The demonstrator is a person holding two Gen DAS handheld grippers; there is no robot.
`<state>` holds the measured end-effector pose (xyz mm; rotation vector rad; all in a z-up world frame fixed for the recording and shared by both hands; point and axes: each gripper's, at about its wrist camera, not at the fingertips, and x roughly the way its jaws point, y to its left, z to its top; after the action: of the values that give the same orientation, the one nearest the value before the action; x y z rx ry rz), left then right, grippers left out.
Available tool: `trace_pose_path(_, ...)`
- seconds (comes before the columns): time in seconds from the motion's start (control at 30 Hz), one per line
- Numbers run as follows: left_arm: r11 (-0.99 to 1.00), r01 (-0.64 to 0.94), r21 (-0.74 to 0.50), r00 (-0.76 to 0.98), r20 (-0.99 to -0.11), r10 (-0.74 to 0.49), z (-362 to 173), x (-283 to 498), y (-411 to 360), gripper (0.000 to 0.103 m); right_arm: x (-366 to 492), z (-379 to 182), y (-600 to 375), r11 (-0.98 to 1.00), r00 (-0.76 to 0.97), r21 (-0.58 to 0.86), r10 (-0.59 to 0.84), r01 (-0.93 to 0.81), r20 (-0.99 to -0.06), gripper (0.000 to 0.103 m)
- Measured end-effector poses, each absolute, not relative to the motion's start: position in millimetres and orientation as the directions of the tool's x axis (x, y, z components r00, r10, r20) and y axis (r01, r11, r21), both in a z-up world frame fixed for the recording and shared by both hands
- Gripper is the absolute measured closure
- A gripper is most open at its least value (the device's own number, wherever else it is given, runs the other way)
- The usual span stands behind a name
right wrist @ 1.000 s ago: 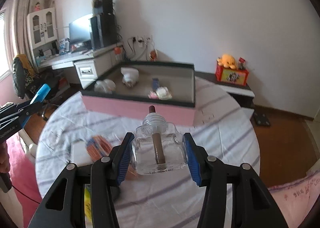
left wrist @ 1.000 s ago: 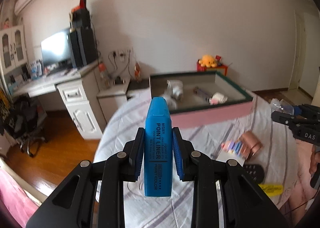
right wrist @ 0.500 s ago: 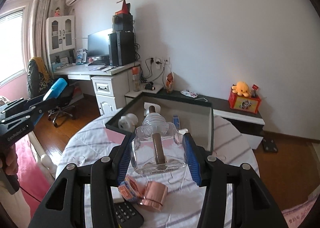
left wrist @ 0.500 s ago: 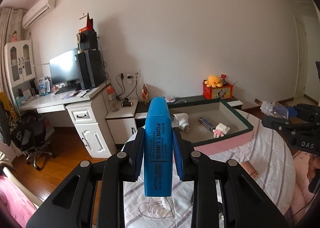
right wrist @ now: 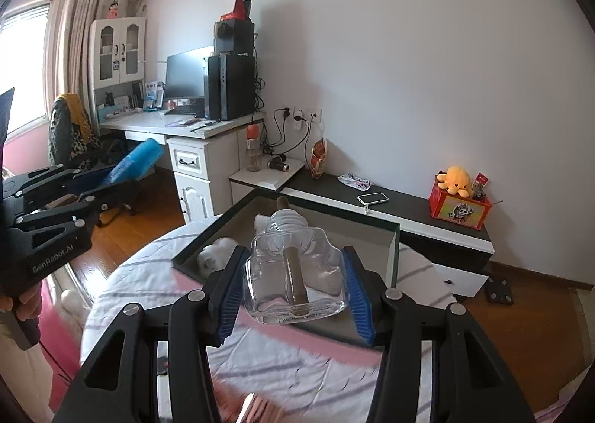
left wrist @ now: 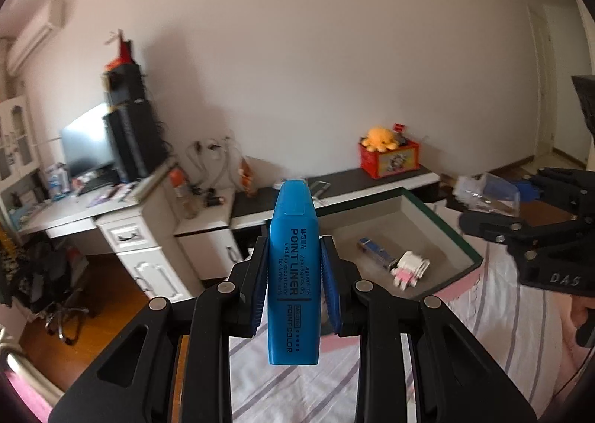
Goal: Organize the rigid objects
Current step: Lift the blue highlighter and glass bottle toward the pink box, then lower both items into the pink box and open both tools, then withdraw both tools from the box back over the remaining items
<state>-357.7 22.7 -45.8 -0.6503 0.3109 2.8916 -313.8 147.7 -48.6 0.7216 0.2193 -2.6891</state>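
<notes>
Both loads rose off worktop: left hand-held gripper (left wrist: 293,289) pinched blue highlighter (left wrist: 293,274), right hand-held gripper (right wrist: 295,281) pinched glass bottle (right wrist: 295,274); open box (right wrist: 395,248) at 12 o'clock, drop-off probably next.

The left-hand half of the shallow green-rimmed pink box (left wrist: 442,216) is blocked from the left wrist by the upright blue plastic highlighter (left wrist: 293,274), and the desk clutter beyond is smeared with blur. From the right wrist, the square clear glass bottle (right wrist: 295,274) covers the box's middle. A pinkish blurred thing (right wrist: 256,409) runs off the bottom edge, unidentifiable.
</notes>
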Motion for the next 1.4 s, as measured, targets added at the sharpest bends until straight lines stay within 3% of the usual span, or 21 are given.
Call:
trace_pose_path(0.27,-0.939,-0.313,0.143,-0.783,-0.598,0.17,-88,-451,73,0.076,-389,-82,160,-0.94,-0.757,-0.03,-0.254,0.339,-0.602,0.052)
trace_pose_path(0.5,-0.913,-0.353,0.206,-0.672,-0.735,0.094,-150,-507,108,0.076,-449,-132,168,-0.952,-0.658,-0.033,-0.185,0.304,-0.73,0.051)
trace_pose_path(0.83,-0.912,-0.357,0.203,-0.636,-0.768,0.078,-173,-521,115,0.074,-469,-152,177,-0.96,-0.609,-0.045,-0.139,0.277,-0.781,0.051)
trace_pose_path(0.87,-0.912,-0.358,0.199,-0.638,-0.765,0.083,-171,-520,114,0.071,-467,-149,180,-0.963,-0.62,-0.038,-0.142,0.268,-0.771,0.046)
trace_pose_path(0.93,-0.914,-0.357,0.195,-0.644,-0.76,0.09,-165,-516,112,0.047,-466,-145,182,-0.967,-0.636,-0.039,-0.135,0.252,-0.76,0.028)
trace_pose_path(1.0,-0.918,-0.341,0.202,-0.679,-0.728,0.092,-153,-506,107,0.031,-458,-137,182,-0.969,-0.664,-0.044,-0.134,0.244,-0.735,0.024)
trace_pose_path(1.17,-0.941,-0.267,0.207,-0.762,-0.643,0.075,-118,-468,80,0.016,-419,-104,183,-0.97,-0.733,-0.027,-0.163,0.24,-0.66,0.024)
trace_pose_path(1.23,-0.953,-0.232,0.195,-0.799,-0.598,0.072,-102,-443,65,0.003,-401,-91,180,-0.969,-0.763,-0.035,-0.169,0.243,-0.625,0.023)
trace_pose_path(1.4,-0.971,-0.198,0.138,-0.845,-0.526,0.098,-80,-384,34,0.0,-340,-61,174,-0.96,-0.822,-0.049,-0.21,0.276,-0.529,0.018)
